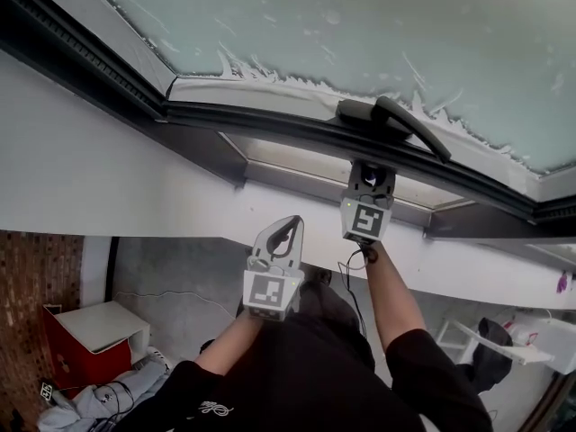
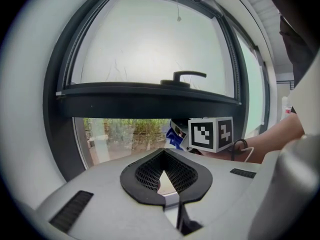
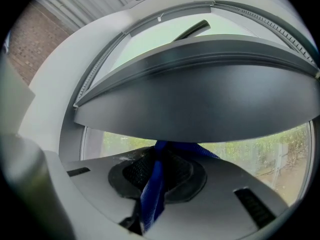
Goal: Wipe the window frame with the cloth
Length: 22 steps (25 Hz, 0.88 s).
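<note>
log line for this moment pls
right gripper: shut on cloth, up at window frame lower edge | left gripper: shut, empty, back from frame

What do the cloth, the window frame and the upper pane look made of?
The cloth looks like thin blue fabric, perhaps microfibre: it is pinched into soft folds in the right gripper. The window frame is dark grey, smooth and matte; painted metal or plastic, unclear which. The upper pane is glass, frosted or filmed, ragged white along its edge.
</note>
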Tool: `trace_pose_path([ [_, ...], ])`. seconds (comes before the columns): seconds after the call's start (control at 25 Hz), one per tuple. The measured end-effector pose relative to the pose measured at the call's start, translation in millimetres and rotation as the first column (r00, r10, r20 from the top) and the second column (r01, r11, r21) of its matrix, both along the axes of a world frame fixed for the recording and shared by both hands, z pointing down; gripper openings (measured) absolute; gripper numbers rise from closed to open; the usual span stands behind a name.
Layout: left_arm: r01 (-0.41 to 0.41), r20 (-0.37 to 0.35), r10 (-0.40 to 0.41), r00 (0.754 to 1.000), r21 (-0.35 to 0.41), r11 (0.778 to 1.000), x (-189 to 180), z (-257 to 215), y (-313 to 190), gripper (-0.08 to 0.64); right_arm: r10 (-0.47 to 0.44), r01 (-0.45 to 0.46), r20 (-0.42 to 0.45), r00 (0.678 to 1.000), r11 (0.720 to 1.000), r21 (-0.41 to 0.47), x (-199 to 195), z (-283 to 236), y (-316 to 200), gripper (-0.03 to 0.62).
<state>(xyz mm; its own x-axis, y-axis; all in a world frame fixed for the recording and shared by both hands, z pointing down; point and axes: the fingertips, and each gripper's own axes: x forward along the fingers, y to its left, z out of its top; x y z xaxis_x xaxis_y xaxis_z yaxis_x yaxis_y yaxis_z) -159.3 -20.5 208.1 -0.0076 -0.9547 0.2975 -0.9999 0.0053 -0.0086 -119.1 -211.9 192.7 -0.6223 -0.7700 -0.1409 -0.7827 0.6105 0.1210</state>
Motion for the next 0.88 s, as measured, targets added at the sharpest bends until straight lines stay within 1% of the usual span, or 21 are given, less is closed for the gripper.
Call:
trace_pose_path([
  [0.2,0.012,-0.022,-0.012,1.000,-0.003,1.000,-23,7,1,0.006,-0.009,0.009,-0.006,1.000,1.000,0.020,-22,1,5,0.040],
  [0.32,0.019,-0.028,-0.019,0.999,0.003,1.000,-36,4,2,0.006,-0.014,0.014,0.000,1.000,1.000,0.003,-33,1,9,0.040],
  [0.48,0.022,-0.025,-0.021,0.999,0.007,1.000,-53,2,2,0.006,-0.022,0.022,-0.015,1.000,1.000,0.003,-49,1,13,0.040],
  [0.88,0.037,-0.035,-0.036,0.999,0.014,0.999,-79,2,9,0.006,-0.035,0.035,-0.034,0.999,0.999,0.002,-76,1,21,0.040],
])
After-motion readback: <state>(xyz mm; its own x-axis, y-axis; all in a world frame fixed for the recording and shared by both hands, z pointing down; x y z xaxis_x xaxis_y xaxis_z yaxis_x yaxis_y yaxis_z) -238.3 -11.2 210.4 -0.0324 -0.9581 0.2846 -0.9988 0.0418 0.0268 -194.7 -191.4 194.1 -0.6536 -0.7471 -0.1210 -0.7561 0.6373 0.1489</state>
